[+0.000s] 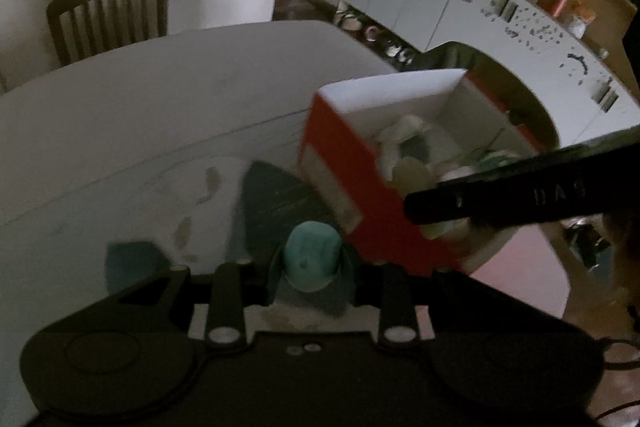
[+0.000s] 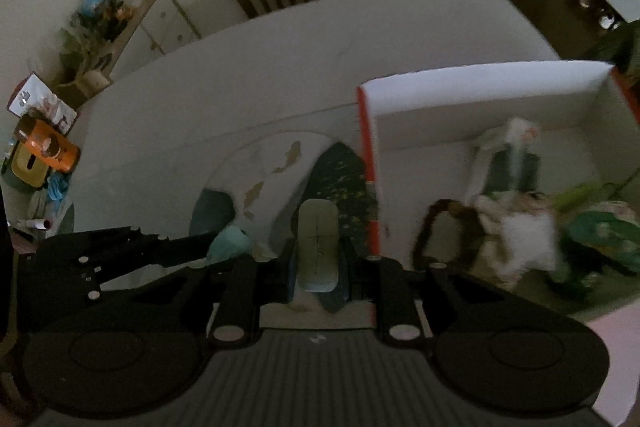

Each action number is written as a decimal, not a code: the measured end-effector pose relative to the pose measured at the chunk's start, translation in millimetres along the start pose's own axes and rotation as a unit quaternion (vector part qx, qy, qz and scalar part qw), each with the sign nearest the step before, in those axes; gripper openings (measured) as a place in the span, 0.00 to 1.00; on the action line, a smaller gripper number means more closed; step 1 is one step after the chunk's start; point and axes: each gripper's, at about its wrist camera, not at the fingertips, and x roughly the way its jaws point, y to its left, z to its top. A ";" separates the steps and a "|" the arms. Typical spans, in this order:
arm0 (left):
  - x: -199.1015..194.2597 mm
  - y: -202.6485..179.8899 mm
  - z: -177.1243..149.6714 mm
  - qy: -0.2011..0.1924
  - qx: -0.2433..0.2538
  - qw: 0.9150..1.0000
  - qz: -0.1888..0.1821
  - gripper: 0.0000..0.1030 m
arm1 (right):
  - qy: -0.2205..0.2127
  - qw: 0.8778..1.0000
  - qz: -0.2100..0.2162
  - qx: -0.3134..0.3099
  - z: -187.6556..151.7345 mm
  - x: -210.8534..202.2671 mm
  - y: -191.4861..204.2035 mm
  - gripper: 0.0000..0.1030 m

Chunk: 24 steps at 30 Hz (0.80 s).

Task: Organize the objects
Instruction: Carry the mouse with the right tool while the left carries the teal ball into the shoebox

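1. Left gripper: jaws stood narrow, closed on the cloth. Grey-teal fabric filled the gap behind the teal pad. In the right wrist view, this gripper entered from 9 o'clock, its teal tip touching the cloth edge.

2. Right gripper: jaws stood narrow, closed on the same cloth. Dark fabric showed on both sides of the pale pad. In the left wrist view, one black finger of this gripper crossed the box opening from 3 o'clock.

3. Cloth: part white with brown fish marks, part dark teal. It spread from both grippers toward 12 o'clock, over the table. Whether its far end rested on the table could not be determined.

4. Box: red outside, white inside, open at the top. It stood on the table at 2 o'clock from the left gripper and at 2 o'clock from the right gripper. Its near red wall was just beside the cloth; contact could not be confirmed.

5. Box contents: a white, brown and orange plush, a green item at 3 o'clock of the plush, and other items too blurred to identify.

6. Chair: placed at the far table edge, at 11 o'clock in the left wrist view.
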 end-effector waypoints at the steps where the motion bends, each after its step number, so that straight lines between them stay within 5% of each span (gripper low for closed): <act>1: -0.5 -6.0 2.5 -0.002 0.003 1.000 -0.001 0.29 | -0.003 1.000 -0.003 -0.001 -0.9 -6.4 -3.5 0.19; 11: 21.4 -64.9 34.8 -0.009 0.033 0.999 -0.007 0.29 | -0.031 0.999 -0.020 -0.012 -6.0 -45.5 -56.7 0.19; 24: 92.7 -116.7 72.7 0.022 0.064 0.998 0.009 0.29 | -0.020 0.999 -0.045 -0.015 -3.1 -32.6 -133.2 0.20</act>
